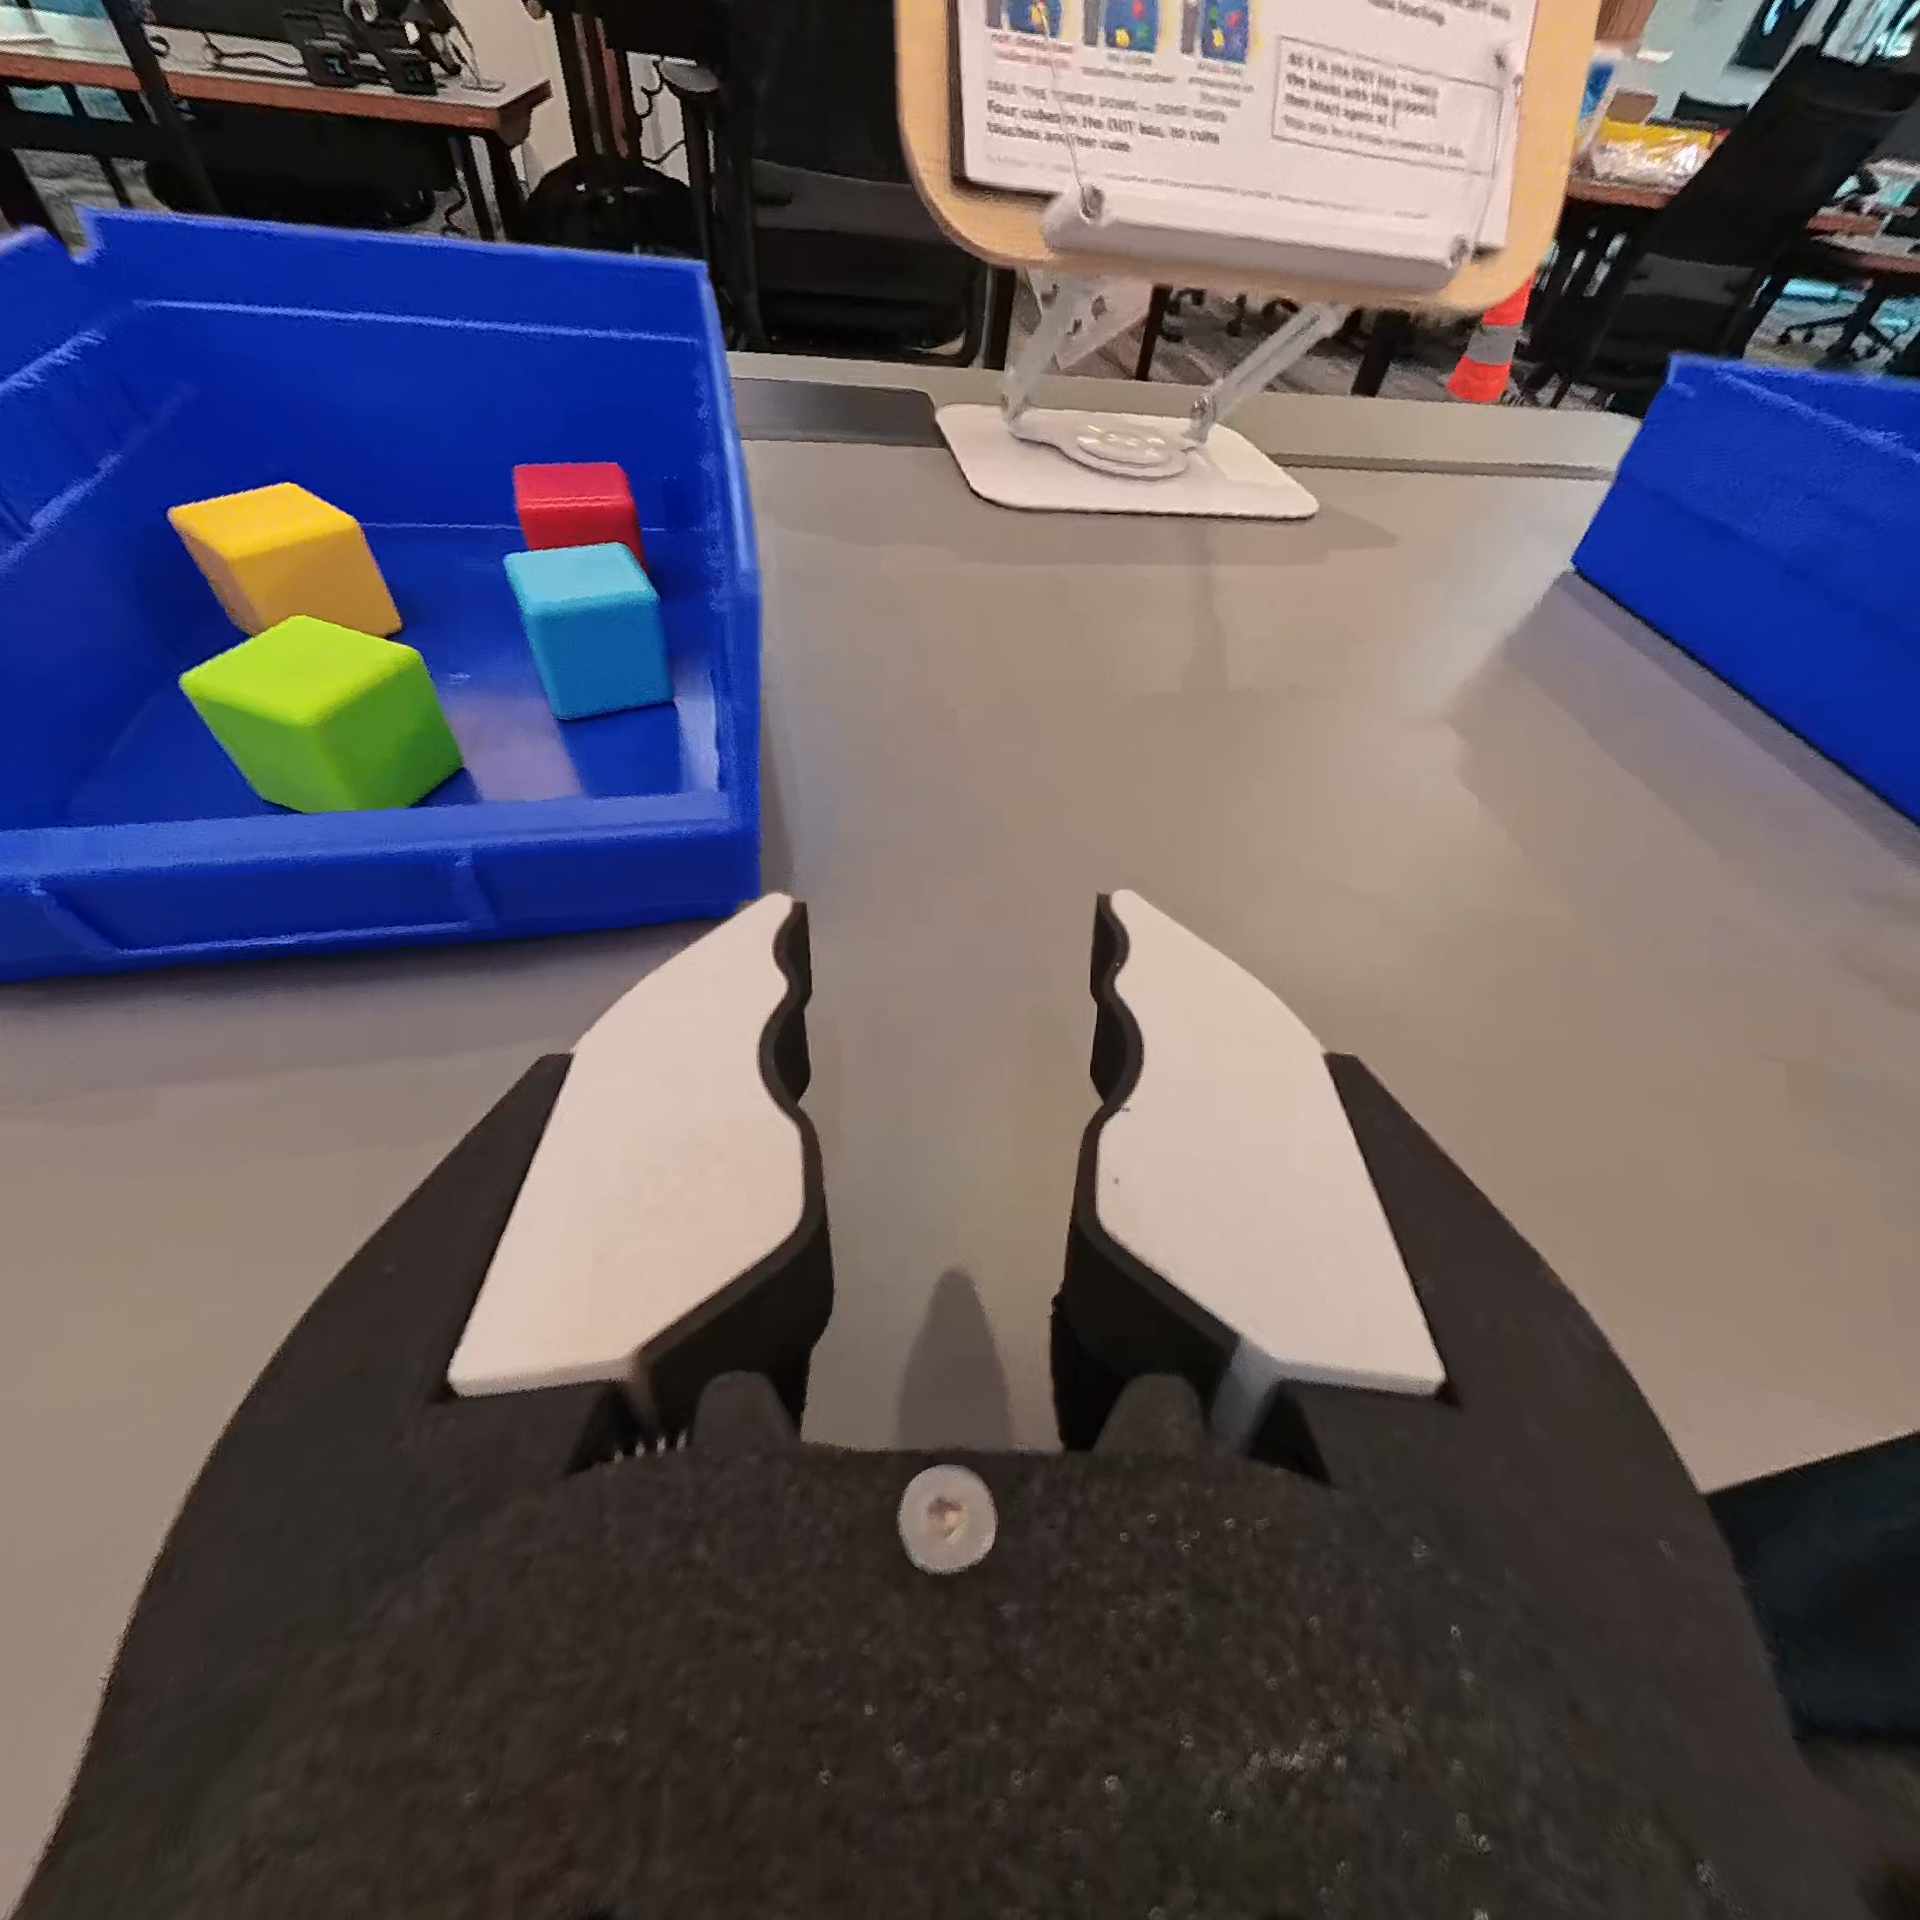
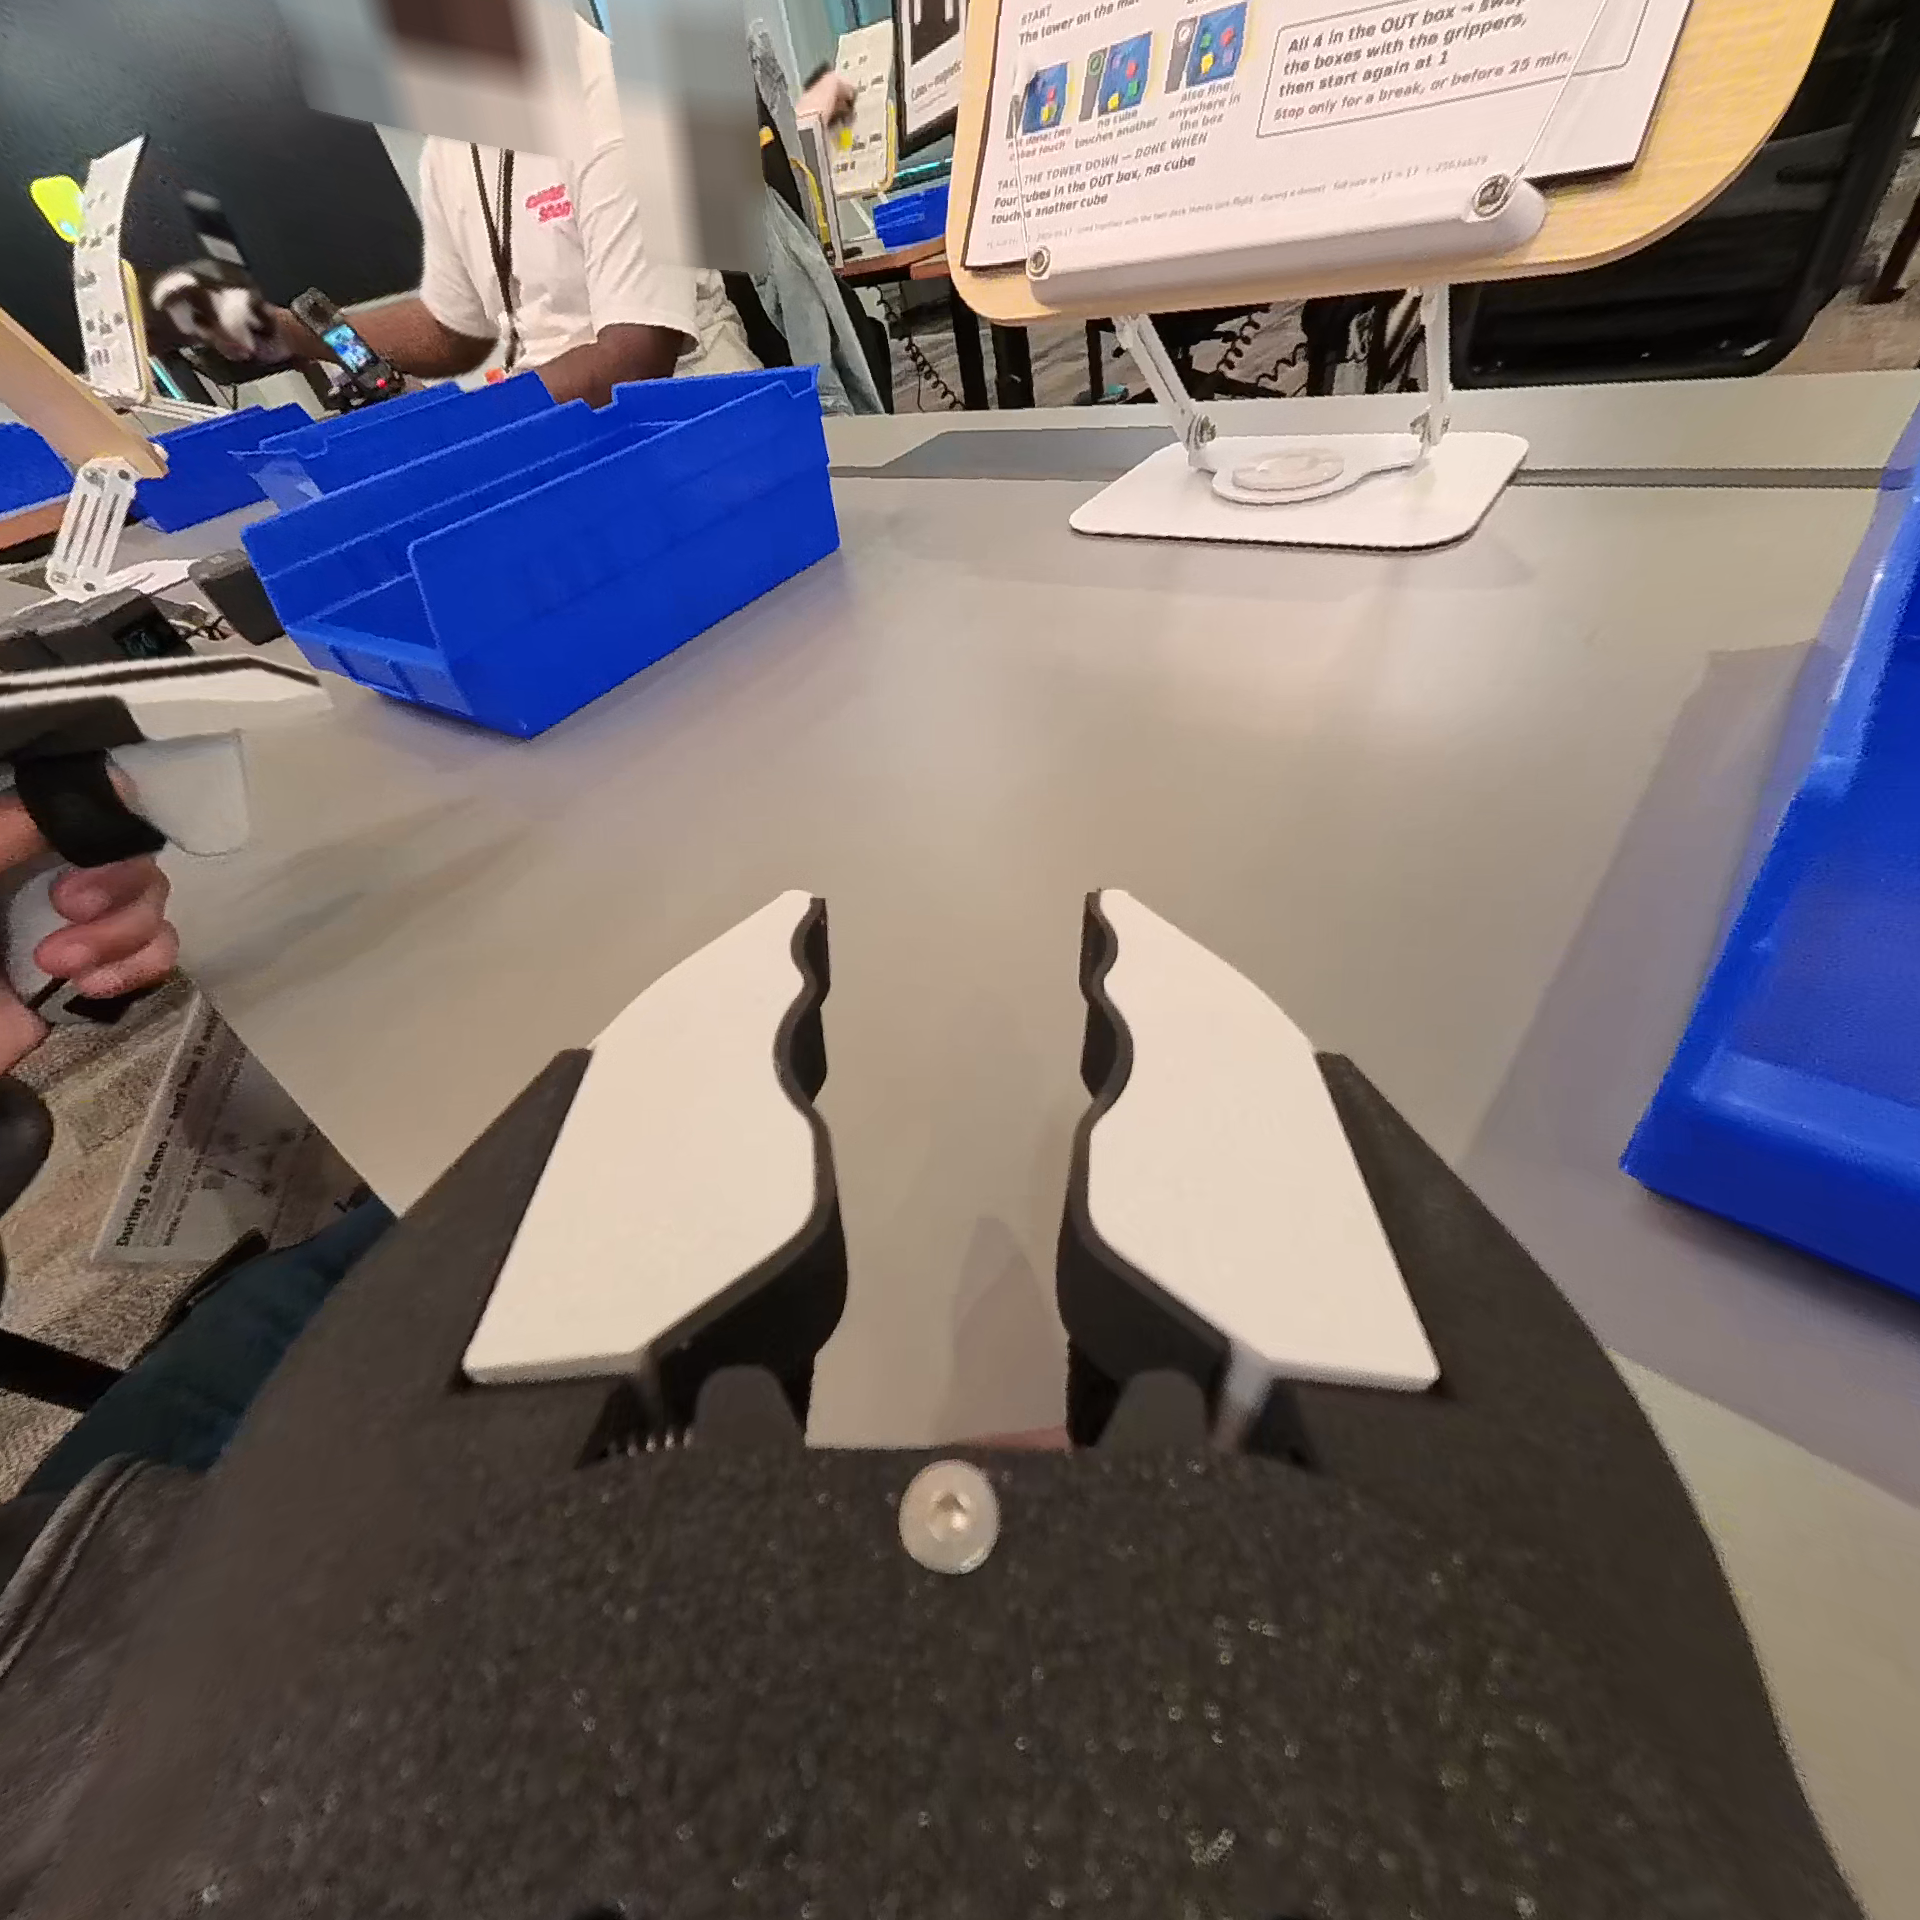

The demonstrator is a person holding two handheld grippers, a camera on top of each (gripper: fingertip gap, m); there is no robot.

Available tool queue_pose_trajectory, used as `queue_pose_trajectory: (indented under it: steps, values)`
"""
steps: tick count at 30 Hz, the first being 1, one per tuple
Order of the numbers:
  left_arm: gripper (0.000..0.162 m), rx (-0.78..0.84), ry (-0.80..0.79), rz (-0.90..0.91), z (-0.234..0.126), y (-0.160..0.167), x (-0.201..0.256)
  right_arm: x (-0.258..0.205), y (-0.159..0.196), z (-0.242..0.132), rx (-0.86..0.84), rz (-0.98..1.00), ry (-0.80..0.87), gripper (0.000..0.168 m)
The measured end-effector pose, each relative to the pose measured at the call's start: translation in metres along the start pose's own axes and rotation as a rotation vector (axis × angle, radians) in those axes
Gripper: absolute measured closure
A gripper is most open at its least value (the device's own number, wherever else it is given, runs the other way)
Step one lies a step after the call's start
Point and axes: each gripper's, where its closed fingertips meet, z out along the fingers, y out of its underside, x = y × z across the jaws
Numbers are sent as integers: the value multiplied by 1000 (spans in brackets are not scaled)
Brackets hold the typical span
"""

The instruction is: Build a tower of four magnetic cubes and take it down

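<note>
Left tool (image 1: 951,935) fingers parted and empty, right tool (image 2: 954,935) likewise parted and empty, both level, pointing forward

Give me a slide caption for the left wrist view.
Open left gripper faces blue bin holding four loose cubes.

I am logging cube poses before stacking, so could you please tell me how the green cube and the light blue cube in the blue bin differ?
The lime green cube sits turned, a corner toward the camera; the light blue cube shows a flat face. Green is nearer the bin's front wall and left; light blue is nearer the right wall, beside the red cube. Both lie in the blue plastic bin, ungripped.
</note>
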Motion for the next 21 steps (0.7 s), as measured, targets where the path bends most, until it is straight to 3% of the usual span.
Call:
queue_pose_trajectory:
  steps: [5,10,14,21]
  values:
    - [112,-25,7,59,-6,-43,-33,0,1,-3,0,-32,3,121]
    - [111,-227,-73,225,2,-85,-100,1,-4,-3,17,-5,-21,121]
    - [109,-508,-23,311,39,-74,-147,0,-7,-2,25,16,-42,121]
    - [107,-902,69,354,90,-15,-181,1,-5,-1,19,28,-51,121]
